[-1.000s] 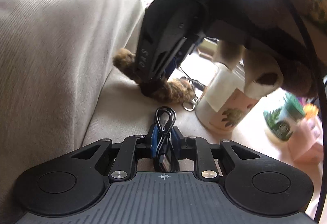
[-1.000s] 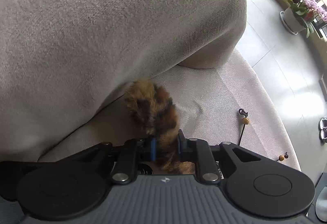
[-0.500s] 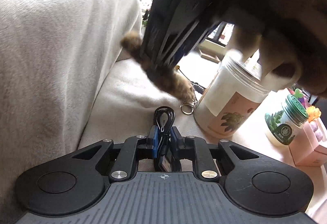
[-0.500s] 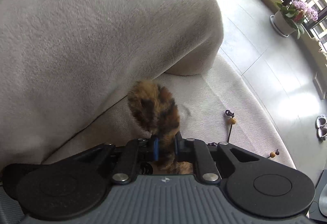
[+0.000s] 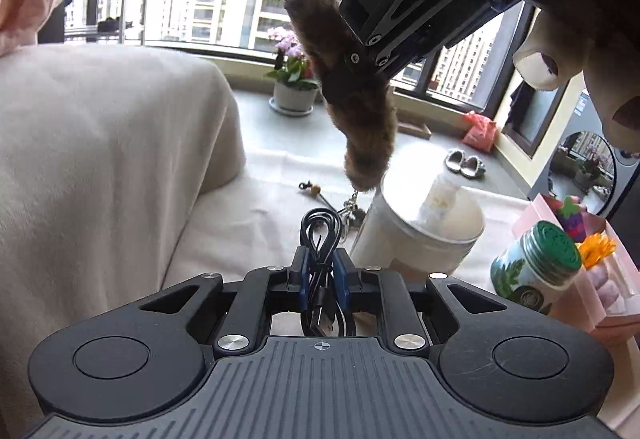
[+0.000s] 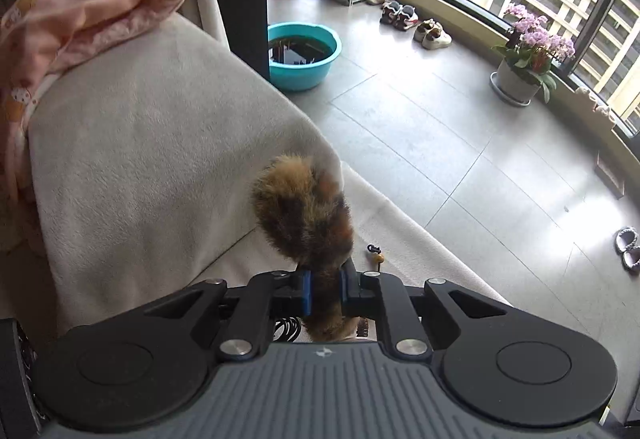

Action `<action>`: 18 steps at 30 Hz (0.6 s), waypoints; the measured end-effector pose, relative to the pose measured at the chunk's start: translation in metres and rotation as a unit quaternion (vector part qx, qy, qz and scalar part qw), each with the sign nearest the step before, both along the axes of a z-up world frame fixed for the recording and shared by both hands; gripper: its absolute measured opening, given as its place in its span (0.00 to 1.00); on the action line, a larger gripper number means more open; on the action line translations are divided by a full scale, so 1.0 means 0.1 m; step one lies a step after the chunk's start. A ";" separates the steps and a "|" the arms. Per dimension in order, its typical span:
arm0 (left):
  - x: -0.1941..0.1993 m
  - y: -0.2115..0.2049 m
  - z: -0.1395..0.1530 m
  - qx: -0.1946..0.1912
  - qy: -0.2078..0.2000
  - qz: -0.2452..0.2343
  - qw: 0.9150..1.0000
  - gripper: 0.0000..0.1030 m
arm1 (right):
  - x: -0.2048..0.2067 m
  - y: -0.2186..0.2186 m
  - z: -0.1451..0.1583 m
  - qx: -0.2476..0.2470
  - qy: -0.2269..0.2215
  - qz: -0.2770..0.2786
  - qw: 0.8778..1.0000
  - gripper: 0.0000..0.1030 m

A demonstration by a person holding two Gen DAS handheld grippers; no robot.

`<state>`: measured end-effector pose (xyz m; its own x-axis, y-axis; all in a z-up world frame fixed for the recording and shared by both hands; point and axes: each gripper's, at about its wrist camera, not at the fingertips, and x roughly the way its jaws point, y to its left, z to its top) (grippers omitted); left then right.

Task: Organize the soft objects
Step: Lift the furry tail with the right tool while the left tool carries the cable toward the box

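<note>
Right gripper point(image 6: 324, 289) pinches furry tail point(image 5: 352, 99) hanging lengthwise (keyring end down).

Two handheld two-finger grippers, both of matte black plastic. On the left gripper point(image 5: 321, 275): a ribbed dark grey top plate with a small white crosshair mark at its front edge, flanked by two rounded black housings, each with a shallow round disc recess. Black linkage arms, pinned by shiny silver round-headed screws. Short black fingers lined with blue pads point(image 5: 303, 274). On the right gripper point(image 6: 325, 289): the same ribbed grey plate, white crosshair mark, disc-recessed housings, silver screws and blue pads point(image 6: 307, 291). Seen from the left wrist camera, white "DAS" lettering on its black side, with small silver screws along slotted black arms.
</note>
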<state>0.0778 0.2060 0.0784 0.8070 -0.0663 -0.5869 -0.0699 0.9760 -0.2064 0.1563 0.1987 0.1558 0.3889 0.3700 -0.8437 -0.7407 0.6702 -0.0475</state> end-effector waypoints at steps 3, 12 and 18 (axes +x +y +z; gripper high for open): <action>-0.03 -0.02 0.18 0.011 -0.011 0.005 1.000 0.17 | -0.03 -0.15 0.13 0.028 -0.010 -0.008 1.000 0.12; -0.03 0.17 0.54 0.022 -0.019 0.034 0.999 0.17 | -0.11 -0.43 0.58 0.088 -0.040 -0.025 0.995 0.12; 0.02 0.08 0.82 0.062 -0.035 0.038 0.997 0.17 | -0.15 -0.60 0.92 0.115 -0.061 -0.030 0.991 0.12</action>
